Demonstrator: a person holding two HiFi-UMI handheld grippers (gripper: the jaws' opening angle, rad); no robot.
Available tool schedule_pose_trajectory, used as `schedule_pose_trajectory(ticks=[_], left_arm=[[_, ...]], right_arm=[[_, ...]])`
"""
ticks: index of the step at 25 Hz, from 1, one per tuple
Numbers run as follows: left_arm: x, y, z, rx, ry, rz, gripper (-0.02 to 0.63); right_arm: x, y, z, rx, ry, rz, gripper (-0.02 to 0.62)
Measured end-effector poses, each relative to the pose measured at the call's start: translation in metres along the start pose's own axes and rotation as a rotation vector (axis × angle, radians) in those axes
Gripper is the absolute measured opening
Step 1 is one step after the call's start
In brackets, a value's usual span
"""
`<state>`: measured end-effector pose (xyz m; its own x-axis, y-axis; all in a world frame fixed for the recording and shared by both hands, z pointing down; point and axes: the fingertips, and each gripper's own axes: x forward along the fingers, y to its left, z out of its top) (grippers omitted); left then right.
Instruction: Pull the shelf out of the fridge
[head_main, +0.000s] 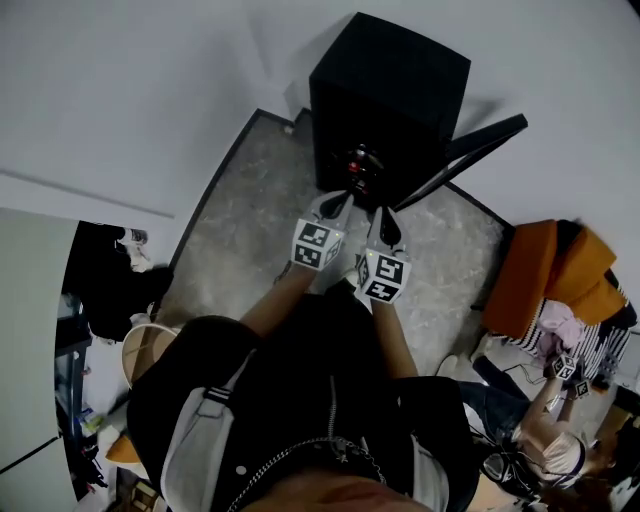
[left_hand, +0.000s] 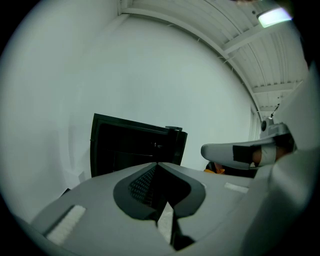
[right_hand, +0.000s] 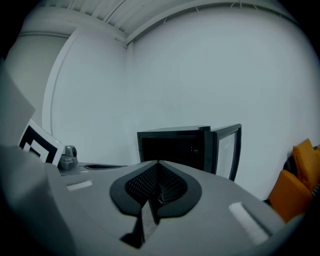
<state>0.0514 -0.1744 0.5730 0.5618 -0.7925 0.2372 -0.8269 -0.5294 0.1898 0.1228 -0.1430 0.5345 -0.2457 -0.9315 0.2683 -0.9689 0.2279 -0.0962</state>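
Note:
A small black fridge (head_main: 390, 95) stands on the floor against the white wall, its glass door (head_main: 470, 155) swung open to the right. Its inside is dark, and I cannot make out a shelf in any view. My left gripper (head_main: 340, 203) and right gripper (head_main: 385, 212) hang side by side just in front of the fridge opening, both shut and empty. In the left gripper view the fridge (left_hand: 135, 147) shows beyond the shut left gripper (left_hand: 157, 165). The right gripper view has the fridge (right_hand: 172, 145) and its door (right_hand: 227, 150) past the shut right gripper (right_hand: 159, 164).
The fridge sits on a grey speckled floor (head_main: 250, 230) in a corner of white walls. An orange seat (head_main: 555, 275) stands to the right, with another person (head_main: 545, 430) seated low at the right holding grippers. Dark clutter (head_main: 105, 270) lies at the left.

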Motion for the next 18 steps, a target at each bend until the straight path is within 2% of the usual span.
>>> schedule_pose_trajectory(ticks=[3,5,8,10,12,14,18], left_arm=[[0.045,0.011,0.000,-0.094,0.006,0.039,0.009],[0.051,0.018,-0.003,-0.166,-0.004,0.062,0.011],[0.061,0.029,-0.003,-0.224,-0.020,0.088,0.018],[0.071,0.037,-0.002,-0.290,-0.045,0.084,0.032],[0.082,0.047,0.000,-0.360,-0.082,0.074,0.081],[0.091,0.058,0.002,-0.410,-0.113,0.065,0.082],[0.115,0.087,0.000,-0.627,-0.193,0.023,0.081]], right_arm=[[0.030,-0.033,0.004,0.005,0.024,0.027,0.002],[0.032,-0.042,0.005,0.006,0.027,0.035,0.003],[0.037,-0.053,0.009,0.008,0.028,0.041,0.002],[0.042,-0.057,0.011,0.003,0.032,0.048,0.002],[0.047,-0.058,0.012,-0.002,0.038,0.054,0.002],[0.052,-0.056,0.013,-0.009,0.045,0.058,0.002],[0.065,-0.051,0.019,-0.034,0.053,0.056,0.003]])
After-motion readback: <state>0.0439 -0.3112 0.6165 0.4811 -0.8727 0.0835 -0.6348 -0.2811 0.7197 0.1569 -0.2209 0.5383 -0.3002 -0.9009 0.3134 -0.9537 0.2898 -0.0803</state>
